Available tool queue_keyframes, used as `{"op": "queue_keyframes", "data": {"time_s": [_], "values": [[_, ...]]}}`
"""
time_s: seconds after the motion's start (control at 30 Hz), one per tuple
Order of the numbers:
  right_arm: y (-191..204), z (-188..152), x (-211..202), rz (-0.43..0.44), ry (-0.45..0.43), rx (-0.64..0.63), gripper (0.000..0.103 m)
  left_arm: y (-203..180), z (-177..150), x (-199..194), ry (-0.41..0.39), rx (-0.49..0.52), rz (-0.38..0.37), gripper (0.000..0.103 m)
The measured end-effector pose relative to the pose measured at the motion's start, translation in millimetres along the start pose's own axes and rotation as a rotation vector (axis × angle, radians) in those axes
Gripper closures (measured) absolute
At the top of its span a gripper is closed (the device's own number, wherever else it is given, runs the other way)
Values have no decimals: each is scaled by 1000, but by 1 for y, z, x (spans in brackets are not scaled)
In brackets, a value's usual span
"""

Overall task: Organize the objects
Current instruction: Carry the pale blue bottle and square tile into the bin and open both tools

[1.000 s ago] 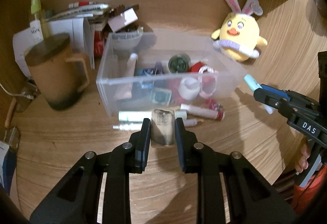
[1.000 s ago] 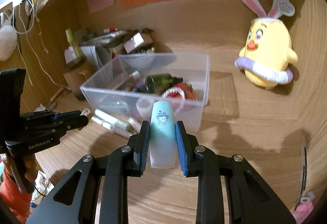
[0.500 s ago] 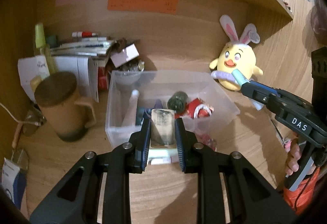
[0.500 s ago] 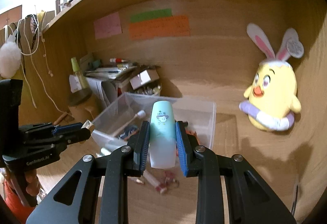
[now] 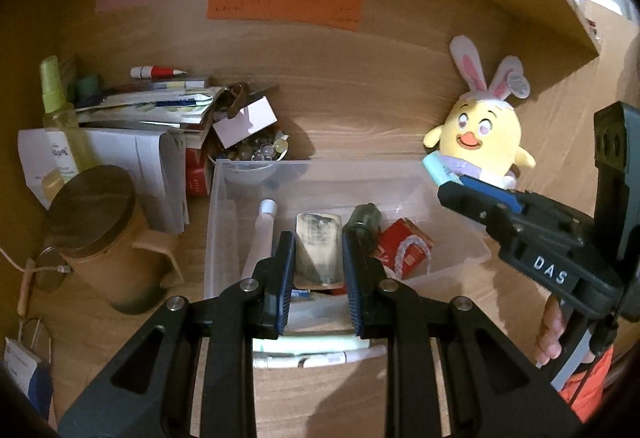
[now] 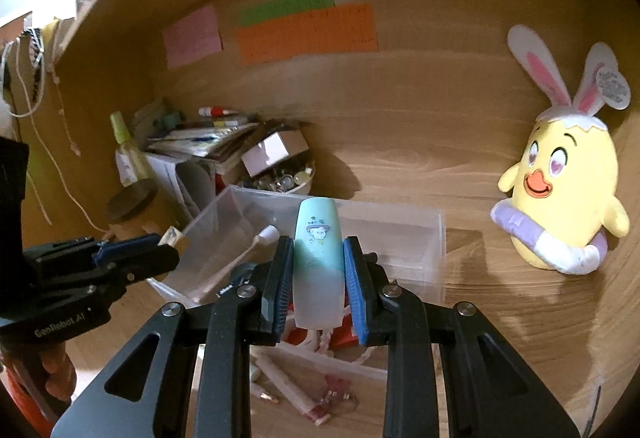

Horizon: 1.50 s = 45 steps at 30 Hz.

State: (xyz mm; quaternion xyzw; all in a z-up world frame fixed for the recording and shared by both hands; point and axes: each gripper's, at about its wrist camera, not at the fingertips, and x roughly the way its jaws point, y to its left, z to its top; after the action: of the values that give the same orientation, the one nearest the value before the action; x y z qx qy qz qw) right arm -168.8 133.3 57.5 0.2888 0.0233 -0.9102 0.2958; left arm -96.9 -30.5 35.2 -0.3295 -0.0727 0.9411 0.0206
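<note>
Left tongs (image 5: 318, 258) clamped on a small flat rectangular beige block with a worn dark face (image 5: 319, 252), held upright above the near part of the clear rectangular plastic bin (image 5: 224, 198). Right tongs (image 6: 318, 270) clamped on a rounded mint-to-white gradient plastic bottle with a cartoon print (image 6: 318, 258), upright, also held above the bin, right side of it; in the left wrist view the bottle tip overlaps the toy.

Bin sits mid worktop (image 5: 360, 110), toward the back wall. Inside: a white tube with a cap (image 5: 262, 234), a dark green round bottle (image 5: 366, 224), a red packet with white cord (image 5: 404, 250), other bits too cluttered to tell.

On the worktop just in front of the bin's near wall: pale tubes and pens (image 5: 316, 354), plus small pink items (image 6: 332, 398).

Left of the bin: tan mug with a dark wooden lid (image 5: 104, 234), touching nothing I can confirm. Back-left corner: stack of papers and boxes (image 5: 160, 106), green spray bottle (image 5: 60, 114), bowl of beads (image 5: 256, 154) just behind the bin.

Yellow chick plush with bunny ears (image 6: 560, 190) stands at the right edge, well apart from the bin.
</note>
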Motion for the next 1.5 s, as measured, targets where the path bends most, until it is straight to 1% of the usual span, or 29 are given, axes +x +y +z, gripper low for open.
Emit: {"op": "queue_keyframes", "data": {"time_s": [0.2, 0.67, 0.97, 1.13, 1.23, 1.33, 1.37, 1.43, 1.5], "values": [[-7, -5, 21, -15, 55, 14, 80, 4, 3, 20, 40, -8, -4, 80], [-18, -17, 47, -48, 126, 24, 80, 11, 1, 60, 127, 13, 46, 80], [-14, -22, 58, -64, 143, 2, 80, 13, -1, 75, 152, 11, 70, 80], [-7, -23, 59, -98, 138, -33, 80, 10, 0, 74, 151, 24, 74, 80], [-4, -22, 59, -101, 143, -47, 80, 7, 1, 71, 148, 34, 77, 79], [-4, -22, 55, -101, 144, -47, 70, 5, 1, 67, 142, 43, 76, 73], [-3, -21, 54, -103, 141, -47, 66, 4, 1, 64, 133, 47, 80, 69], [-3, -20, 47, -106, 126, -44, 63, 2, 1, 58, 119, 55, 88, 63], [-3, -18, 41, -103, 115, -39, 58, 1, 1, 52, 106, 57, 91, 60]]}}
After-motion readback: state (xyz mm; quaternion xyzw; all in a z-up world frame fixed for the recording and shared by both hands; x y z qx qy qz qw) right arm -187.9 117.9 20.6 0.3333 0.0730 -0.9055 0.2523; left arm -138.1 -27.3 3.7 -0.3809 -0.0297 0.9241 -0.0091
